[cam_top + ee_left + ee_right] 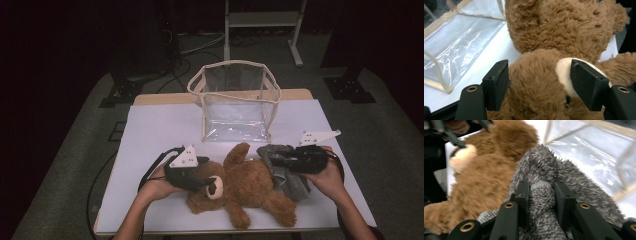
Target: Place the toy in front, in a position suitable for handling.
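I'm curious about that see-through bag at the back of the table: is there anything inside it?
Nothing shows inside the clear bag; through its walls you see only its shiny bottom. The teddy bear and grey cloth lie in front of it on the table.

Looks like a lab or recording studio, not a home: dark curtained surround, grey carpeted floor (pixel 65 165), black cables (pixel 195 47) trailing across it beyond the tabletop's far edge, and the foot of a white metal stand (pixel 260 22) behind. A lone small table (pixel 150 130) with a white top sits lit in the middle, black equipment bases (pixel 350 87) off its far corners. A person's hands hold camera-bearing grippers with trailing cables, a staged data-capture setup
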